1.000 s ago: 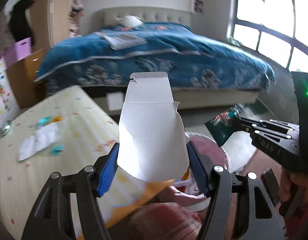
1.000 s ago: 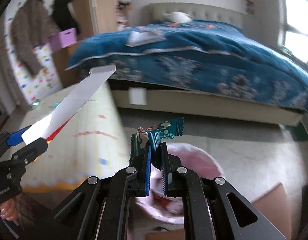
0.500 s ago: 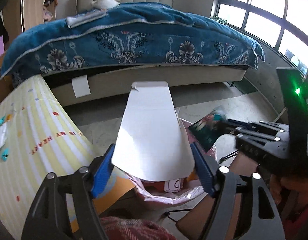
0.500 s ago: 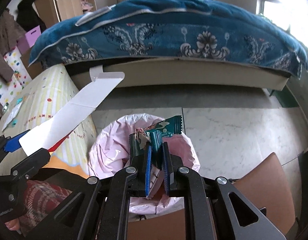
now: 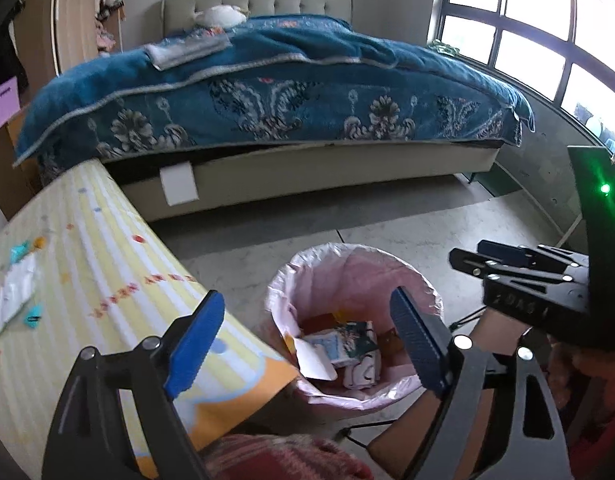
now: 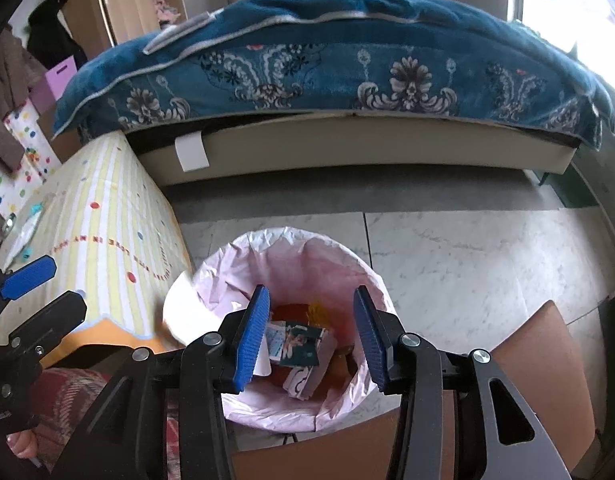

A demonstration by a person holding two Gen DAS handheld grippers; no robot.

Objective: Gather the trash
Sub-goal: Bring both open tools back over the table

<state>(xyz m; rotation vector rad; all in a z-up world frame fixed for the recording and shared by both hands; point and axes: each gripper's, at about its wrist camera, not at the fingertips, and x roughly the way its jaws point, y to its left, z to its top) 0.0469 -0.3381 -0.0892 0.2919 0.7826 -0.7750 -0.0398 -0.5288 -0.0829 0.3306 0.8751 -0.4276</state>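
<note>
the left wrist view takes in the window (image 5: 519,36) on the right, the headboard with a white pillow (image 5: 221,15), and the right tool (image 5: 467,256) seen from the side, a green light glowing on its body. the right wrist view shows instead a brown chair seat (image 6: 543,364) beside the bin, clothes hanging (image 6: 11,92) at the far left, and one blue pad of the left tool (image 6: 27,278) poking in from the left edge.

both views look down into the trash bin (image 5: 279,280), lined with a pale pink bag and standing on the marble floor (image 6: 467,248) just beside the striped yellow tabletop (image 5: 107,264), in front of the bed with its blue floral blanket (image 5: 267,92).

the left tool (image 5: 303,336) has just been opening; its blue pads stand wide apart with nothing between them. the right tool (image 6: 311,334) has also just been opening, its pads spread and empty over the bin mouth.

the trash lies at the bottom of the bin: a white carton piece (image 5: 315,362) leaning at the left, a dark green snack wrapper (image 6: 301,344) with a printed picture on top, crumpled white paper beneath, and red and orange scraps behind. on the tabletop, white paper (image 5: 11,300) and small teal bits lie at the far end.
</note>
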